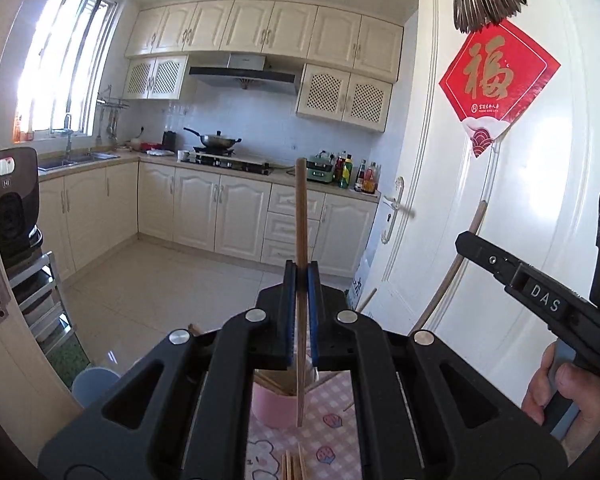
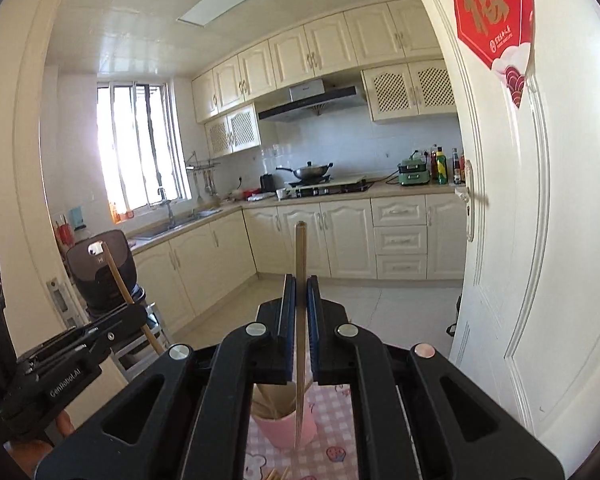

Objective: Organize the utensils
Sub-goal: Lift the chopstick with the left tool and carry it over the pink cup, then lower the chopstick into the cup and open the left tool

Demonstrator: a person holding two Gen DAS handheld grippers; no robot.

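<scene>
Chopsticks were in both claws — the left claw (image 1: pixel 301 276) was clenched on one upright wooden chopstick (image 1: pixel 301 216), and the right claw (image 2: pixel 299 288) gripped another chopstick (image 2: pixel 300 256) the same way. Below them, a pink cup (image 1: pixel 278 406) holding more chopsticks stood on the checked cloth (image 1: pixel 332 408) of the worktop.
</scene>
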